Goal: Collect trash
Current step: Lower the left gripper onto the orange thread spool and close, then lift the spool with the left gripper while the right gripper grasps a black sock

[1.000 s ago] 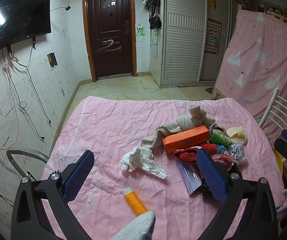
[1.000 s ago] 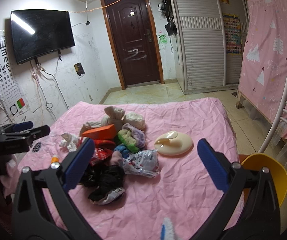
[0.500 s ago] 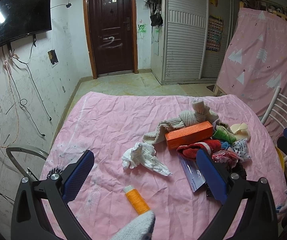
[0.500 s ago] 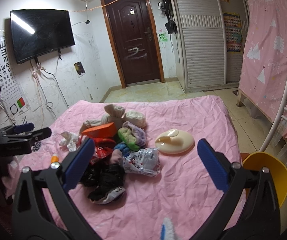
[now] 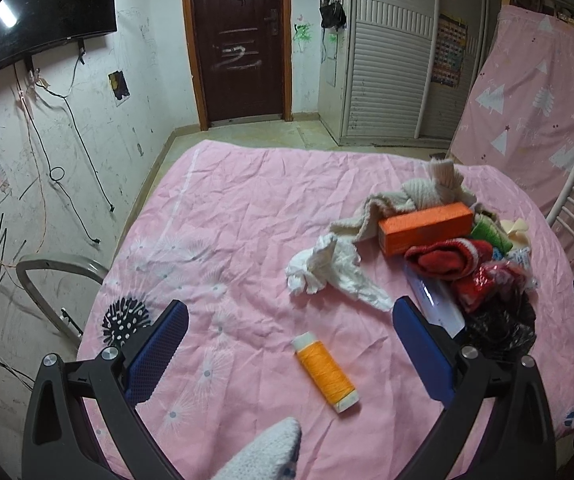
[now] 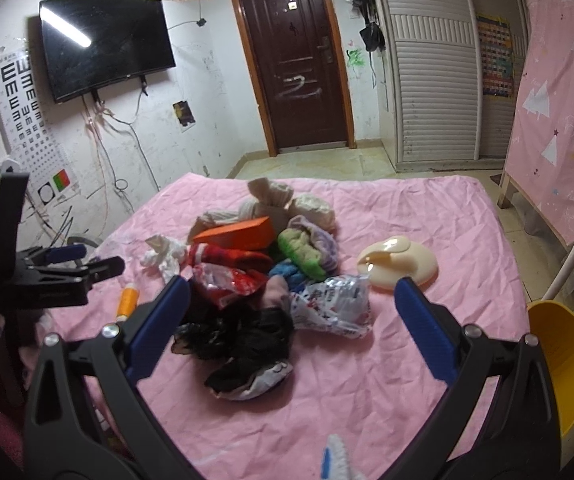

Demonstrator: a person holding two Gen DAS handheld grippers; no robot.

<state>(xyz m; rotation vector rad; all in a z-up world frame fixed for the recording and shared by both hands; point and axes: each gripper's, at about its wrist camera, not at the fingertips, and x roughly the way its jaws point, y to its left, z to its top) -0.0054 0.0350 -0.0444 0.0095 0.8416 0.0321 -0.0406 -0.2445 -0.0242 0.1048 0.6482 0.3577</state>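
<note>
- My left tool [image 5: 289,356] hangs over the near edge of the pink-covered bed [image 5: 247,200], its blue fingers spread wide apart and gripping nothing.
- An orange thread spool [image 5: 324,371] lies on the sheet between those fingers, touching neither.
- My right tool [image 6: 292,322] also stands wide open and empty, framing a black crumpled bag [image 6: 243,340] at the near side of the pile.
- Just beyond the spool, a crumpled white tissue [image 5: 333,274] rests beside the heap.
- The heap holds a red wrapper [image 6: 231,280], a printed white wrapper [image 6: 335,306], an orange box [image 5: 425,228] and balled socks.
- A cream dome-shaped lid [image 6: 399,262] sits apart, right of the pile.
- A yellow bin [image 6: 563,364] stands off the bed's right edge.
- A dark door [image 6: 295,68] closes the far wall.
</note>
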